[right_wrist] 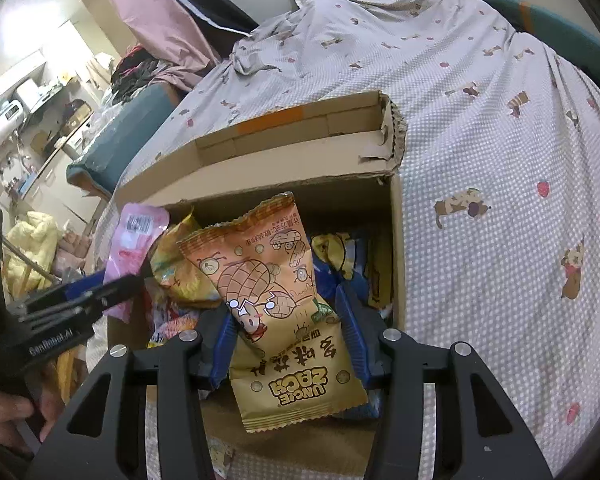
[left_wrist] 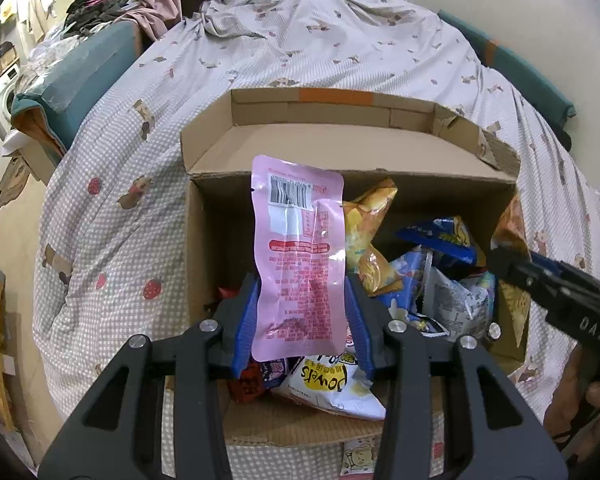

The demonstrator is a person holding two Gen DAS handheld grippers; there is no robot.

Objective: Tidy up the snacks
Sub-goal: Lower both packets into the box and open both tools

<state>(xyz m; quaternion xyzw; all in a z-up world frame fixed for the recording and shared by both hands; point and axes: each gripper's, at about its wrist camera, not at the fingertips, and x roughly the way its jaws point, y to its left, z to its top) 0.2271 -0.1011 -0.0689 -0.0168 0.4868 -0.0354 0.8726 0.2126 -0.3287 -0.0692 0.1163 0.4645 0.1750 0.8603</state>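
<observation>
Both tools clamped — left tool (left_wrist: 302,312), right tool (right_wrist: 288,332).

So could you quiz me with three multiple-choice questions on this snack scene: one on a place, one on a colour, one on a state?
1. Where does the cardboard box sit?
A. on a bed cover
B. on a kitchen counter
C. on a bare wooden floor

2. What colour is the packet in the left gripper?
A. green
B. pink
C. black

3. How is the peanut bag right now?
A. lying flat on the bed
B. buried in the box
C. clamped in the right gripper

Answers: 1 A, patterned cover surrounds the box. 2 B, pink with barcode. 3 C, blue pads press both sides.
</observation>
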